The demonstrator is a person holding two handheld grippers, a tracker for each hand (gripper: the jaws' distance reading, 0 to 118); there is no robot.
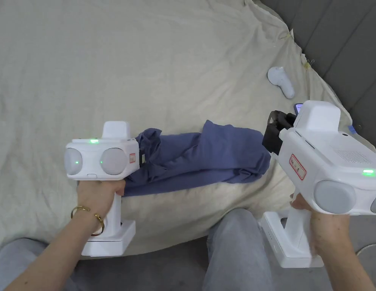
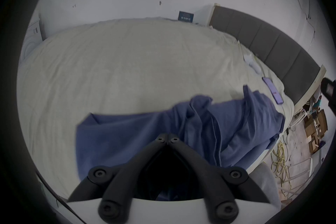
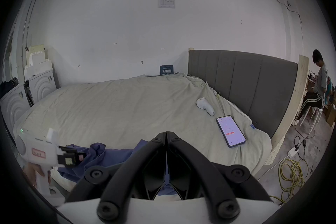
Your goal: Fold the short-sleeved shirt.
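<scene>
The blue cotton short-sleeved shirt (image 1: 206,157) lies bunched in a long band on the beige-sheeted bed (image 1: 145,68), at six o'clock near the edge. The left gripper (image 2: 167,139) and right gripper (image 3: 166,137) each have closed fingers, seemingly pinching opposite ends. Judged mid-fold; next, lay it flat and smooth.

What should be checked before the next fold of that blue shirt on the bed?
1. Left gripper pinching the shirt: jaws closed at the cloth, but a real pinch cannot be told.
2. Right gripper on the shirt's other end: jaws closed; grip cannot be told.
3. Shirt flat: not ok, bunched and creased.
4. Phone and white controller off the shirt: ok.
5. Free bedsheet beyond the shirt: ok.
</scene>
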